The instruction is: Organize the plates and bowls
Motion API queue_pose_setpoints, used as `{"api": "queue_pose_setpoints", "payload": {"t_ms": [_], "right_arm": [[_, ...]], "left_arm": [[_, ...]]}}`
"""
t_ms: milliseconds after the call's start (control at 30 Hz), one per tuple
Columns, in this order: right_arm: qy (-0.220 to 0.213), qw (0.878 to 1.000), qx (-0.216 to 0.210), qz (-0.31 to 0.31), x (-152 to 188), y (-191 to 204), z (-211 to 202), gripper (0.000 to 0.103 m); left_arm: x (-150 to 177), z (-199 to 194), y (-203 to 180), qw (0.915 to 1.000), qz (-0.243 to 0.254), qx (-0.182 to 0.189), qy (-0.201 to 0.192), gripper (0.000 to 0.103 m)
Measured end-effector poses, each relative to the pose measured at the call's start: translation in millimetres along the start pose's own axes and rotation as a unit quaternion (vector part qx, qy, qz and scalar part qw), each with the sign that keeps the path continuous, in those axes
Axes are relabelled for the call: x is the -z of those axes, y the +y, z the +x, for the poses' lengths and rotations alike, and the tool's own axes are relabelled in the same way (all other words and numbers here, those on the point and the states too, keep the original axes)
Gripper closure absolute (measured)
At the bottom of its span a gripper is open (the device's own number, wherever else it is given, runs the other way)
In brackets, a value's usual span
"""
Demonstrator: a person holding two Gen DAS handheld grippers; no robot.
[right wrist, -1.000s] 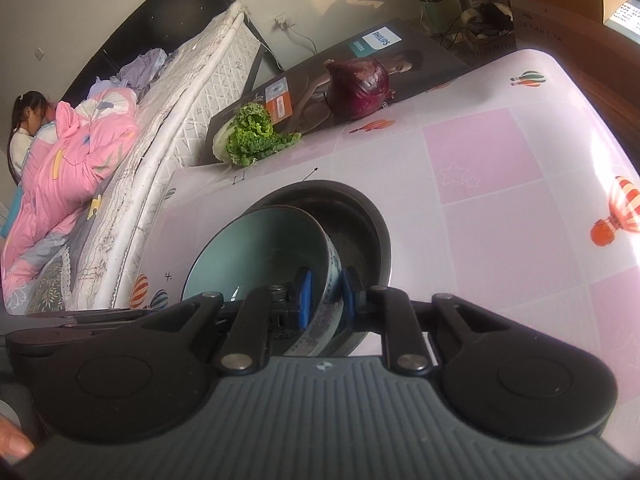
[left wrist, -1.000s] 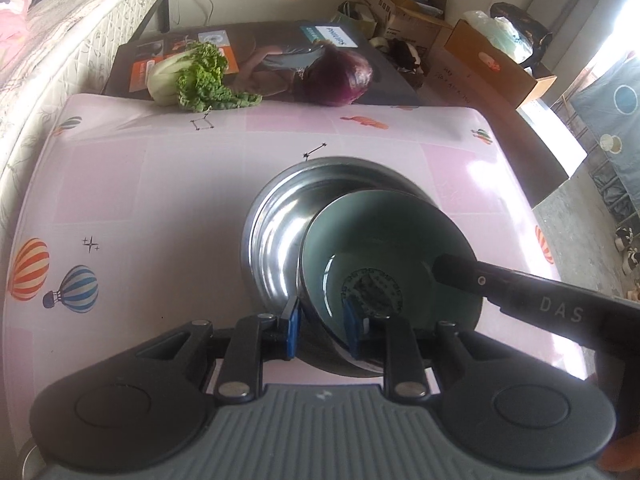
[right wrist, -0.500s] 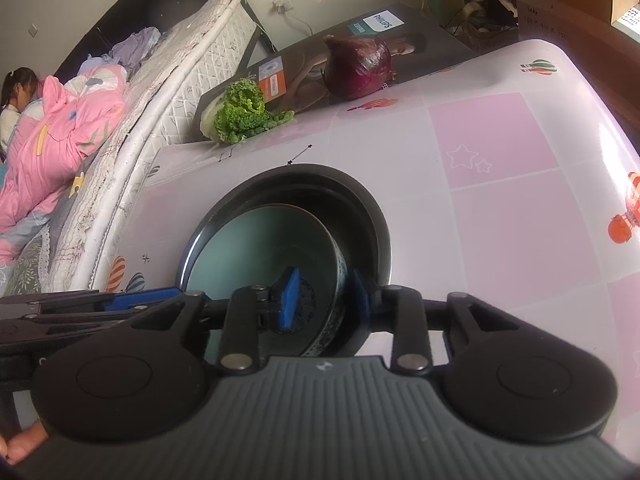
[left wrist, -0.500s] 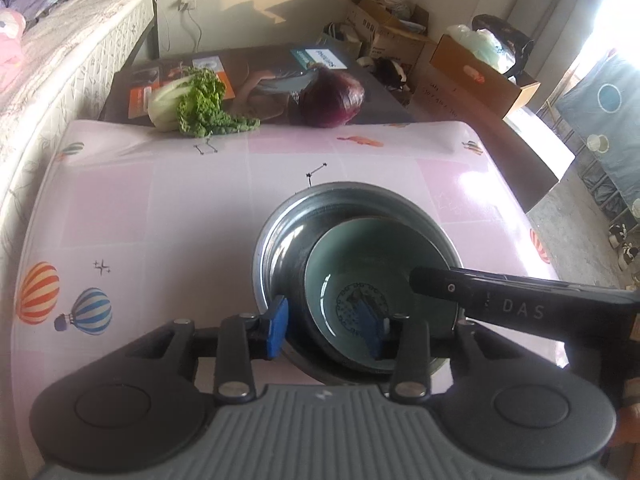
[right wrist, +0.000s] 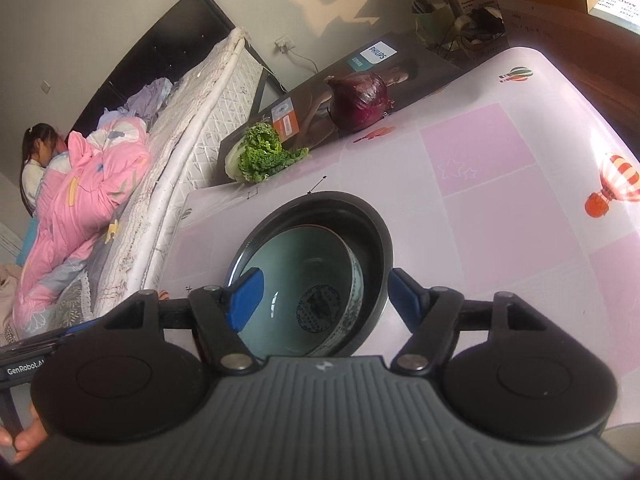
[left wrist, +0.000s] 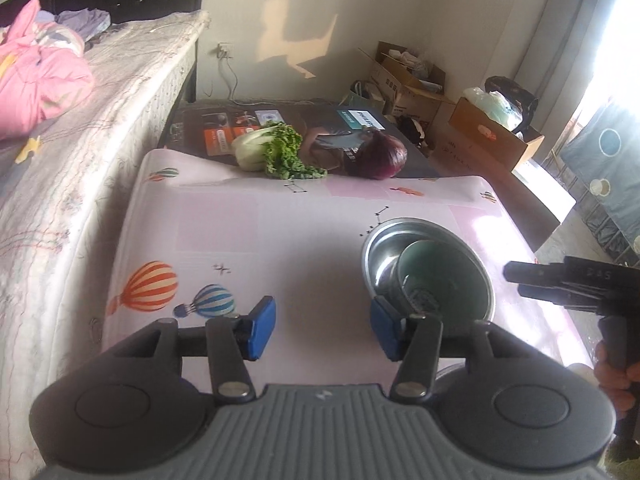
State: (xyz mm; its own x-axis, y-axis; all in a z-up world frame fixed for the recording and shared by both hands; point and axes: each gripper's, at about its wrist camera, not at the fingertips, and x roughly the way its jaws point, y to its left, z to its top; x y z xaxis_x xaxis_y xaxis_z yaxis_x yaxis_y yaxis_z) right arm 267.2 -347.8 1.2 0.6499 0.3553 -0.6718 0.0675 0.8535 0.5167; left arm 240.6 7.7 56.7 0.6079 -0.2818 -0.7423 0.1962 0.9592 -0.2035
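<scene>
Nesting looks done: ceramic bowl (right wrist: 304,280) sits inside steel bowl (right wrist: 376,240); left tongs (left wrist: 322,330) and right tongs (right wrist: 320,296), both apart, should lift straight toward twelve o'clock.

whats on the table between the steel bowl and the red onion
Nothing: bare pink tablecloth, with only its printed marks, separates the steel bowl from the red onion. The right wrist view shows it best.

A small bowl (right wrist: 304,288) sits inside a larger bowl (right wrist: 376,240) on the table (right wrist: 500,216), toward its right side in the left wrist view. At the table's far edge a leafy cabbage (left wrist: 276,152) lies to the left of an onion (left wrist: 380,158), both resting on a flat box (right wrist: 400,68). A bed (left wrist: 80,140) runs along the table's left side.
</scene>
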Motion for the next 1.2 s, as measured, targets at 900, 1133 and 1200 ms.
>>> {"api": "queue_pose_setpoints", "payload": {"t_ms": [900, 1133, 1200], "right_arm": [[0.029, 0.991, -0.071, -0.110, 184, 132, -51, 0.049], [0.036, 0.987, -0.021, -0.158, 180, 156, -1, 0.071], [0.042, 0.986, -0.016, -0.164, 177, 160, 12, 0.077]], "left_arm": [[184, -82, 92, 0.9924, -0.110, -0.045, -0.029, 0.049], [201, -72, 91, 0.9942, -0.095, -0.046, -0.020, 0.074], [204, -69, 93, 0.9943, -0.098, -0.039, -0.016, 0.080]]}}
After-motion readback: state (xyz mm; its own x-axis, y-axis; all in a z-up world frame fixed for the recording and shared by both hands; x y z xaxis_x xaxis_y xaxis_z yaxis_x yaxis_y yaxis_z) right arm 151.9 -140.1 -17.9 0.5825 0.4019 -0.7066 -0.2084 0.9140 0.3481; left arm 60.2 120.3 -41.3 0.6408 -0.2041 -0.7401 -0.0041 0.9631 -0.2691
